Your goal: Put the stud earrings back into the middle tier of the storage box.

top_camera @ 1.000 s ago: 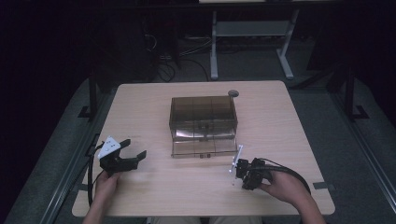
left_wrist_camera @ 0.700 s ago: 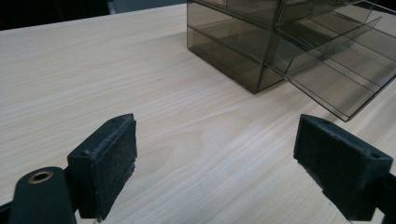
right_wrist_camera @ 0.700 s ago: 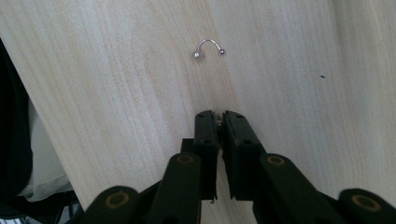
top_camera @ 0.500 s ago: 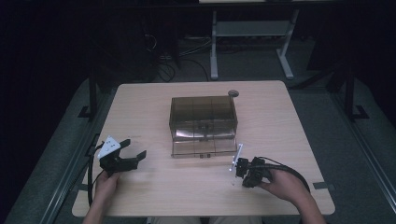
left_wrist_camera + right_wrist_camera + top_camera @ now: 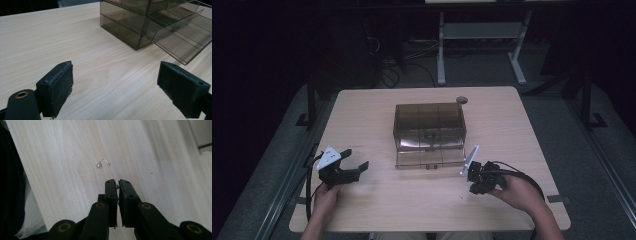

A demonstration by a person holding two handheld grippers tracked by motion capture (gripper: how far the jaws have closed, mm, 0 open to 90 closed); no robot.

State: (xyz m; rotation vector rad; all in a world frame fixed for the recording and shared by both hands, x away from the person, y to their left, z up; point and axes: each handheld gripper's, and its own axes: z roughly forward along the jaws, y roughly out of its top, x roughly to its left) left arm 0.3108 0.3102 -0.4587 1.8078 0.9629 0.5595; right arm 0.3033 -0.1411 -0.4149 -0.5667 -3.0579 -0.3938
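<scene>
Since the earlier frames little is changed across the counter [image 5: 377, 205]; only the right tongs [image 5: 117, 182] have just been closing, and they are now drawn together on a tiny brass-coloured piece [image 5: 117, 186] that is pinched right at the tips. What that piece is cannot be told, as it is too small. Just ahead of the tips, in the right gripper view, a small curved metal barbell with a ball at each end [image 5: 103, 163] is seen lying flat on the bare wood, apart from the tongs. In the high view the right tongs [image 5: 473, 181] are held low over the counter near its front edge, just beside the front right corner of the smoky clear drawer box [image 5: 429, 122], and the right hand [image 5: 519, 192] is wrapped around the gripper's rear.

The box is placed near the middle of the counter, with its bottom drawer [image 5: 428, 159] pulled out toward the person. A small round dark disc [image 5: 461, 100] is set near the far edge, behind the box's right corner.

The left tongs [image 5: 354, 162] are held wide apart with nothing between them, near the counter's left front, well apart from the box. In the left gripper view the left tongs [image 5: 115, 80] are seen gaping over bare wood, with the box [image 5: 130, 27] and its pulled-out drawer [image 5: 180, 45] beyond them.
</scene>
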